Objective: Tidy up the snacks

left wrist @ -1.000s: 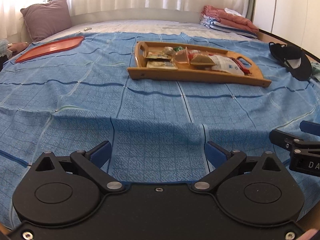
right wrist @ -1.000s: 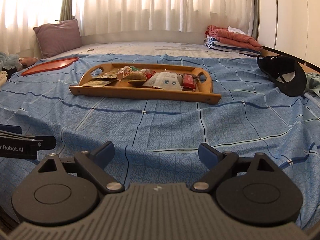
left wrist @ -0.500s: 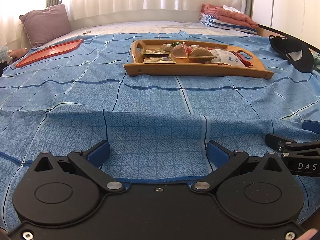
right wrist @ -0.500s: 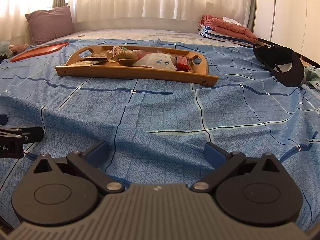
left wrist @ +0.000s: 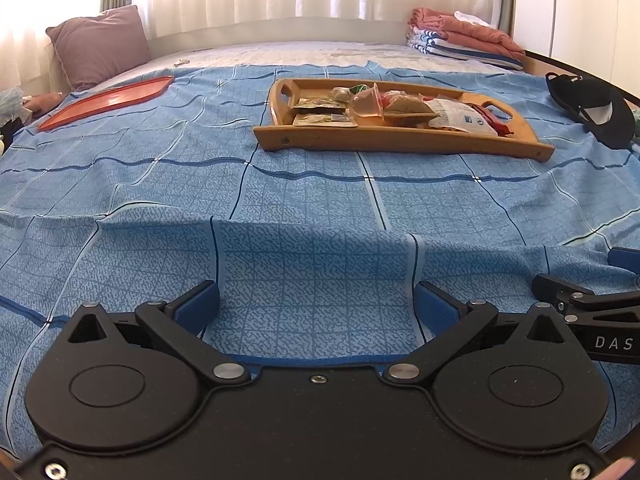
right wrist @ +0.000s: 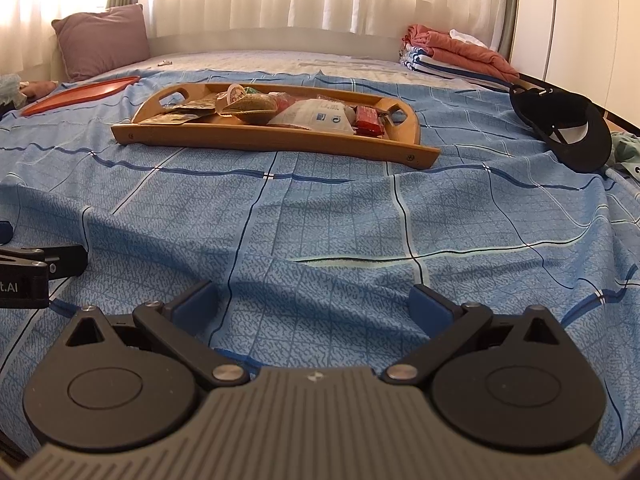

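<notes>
Two hand-held grippers hang low over the blue patterned bedspread (left wrist: 304, 208), both with jaws wide and empty: the left hand-held gripper (left wrist: 316, 300) at the bottom centre of its view, the right hand-held gripper (right wrist: 314, 300) likewise in its own. The assorted snack packets (right wrist: 280, 110) lie heaped in the curved wooden tray with cut-out handles (right wrist: 256, 136), upper centre of both frames, well apart from either tool. The step in hand looks like the approach, with nothing grasped yet. Next, one gripper must reach to the tray and close on a single packet. A flat orange-red tray (left wrist: 104, 100) at upper left may be a sorting place. The right view shows a red wrapped bar (right wrist: 368, 120) plainly; the left view shows a pink translucent cup (left wrist: 366, 104) more clearly.
</notes>
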A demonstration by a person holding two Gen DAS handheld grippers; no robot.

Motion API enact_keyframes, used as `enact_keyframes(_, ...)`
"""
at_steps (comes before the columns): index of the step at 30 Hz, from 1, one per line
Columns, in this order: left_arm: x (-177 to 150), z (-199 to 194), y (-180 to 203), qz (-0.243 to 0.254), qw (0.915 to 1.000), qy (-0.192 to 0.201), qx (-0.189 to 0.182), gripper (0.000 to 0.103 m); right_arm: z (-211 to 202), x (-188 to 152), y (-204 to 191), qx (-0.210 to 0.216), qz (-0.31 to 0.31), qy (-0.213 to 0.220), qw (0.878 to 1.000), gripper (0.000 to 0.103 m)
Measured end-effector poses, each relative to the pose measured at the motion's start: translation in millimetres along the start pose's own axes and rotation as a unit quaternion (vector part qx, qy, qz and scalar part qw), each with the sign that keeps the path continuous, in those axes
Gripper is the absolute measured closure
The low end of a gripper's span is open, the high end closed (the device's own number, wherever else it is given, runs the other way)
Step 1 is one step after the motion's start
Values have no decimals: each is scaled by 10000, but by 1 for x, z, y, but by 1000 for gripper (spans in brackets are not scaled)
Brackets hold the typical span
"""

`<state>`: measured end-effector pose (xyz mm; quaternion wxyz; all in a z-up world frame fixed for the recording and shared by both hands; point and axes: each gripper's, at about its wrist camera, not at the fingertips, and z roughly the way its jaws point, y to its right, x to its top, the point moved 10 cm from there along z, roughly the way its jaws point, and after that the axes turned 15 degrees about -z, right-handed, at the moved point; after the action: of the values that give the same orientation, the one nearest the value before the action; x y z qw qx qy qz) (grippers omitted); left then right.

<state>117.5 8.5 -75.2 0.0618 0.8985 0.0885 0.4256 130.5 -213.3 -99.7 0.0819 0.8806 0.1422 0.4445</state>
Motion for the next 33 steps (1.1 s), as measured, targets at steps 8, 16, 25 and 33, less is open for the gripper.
enact_keyframes(8,0,0,0,17,10000,-13,2,0,0,0,0,-20,-31,7,10000,0)
enact_keyframes(16,0,1,0,15,10000,-29,-1,0,-1,0,-1,-50,-59,39,10000,0)
enact_keyframes(25,-2,2,-1,8,10000,-61,1,0,-1,0,-1,-47,-54,40,10000,0)
enact_keyframes(33,-2,3,-1,9,10000,-62,-3,0,0,-1,-1,-48,-56,40,10000,0)
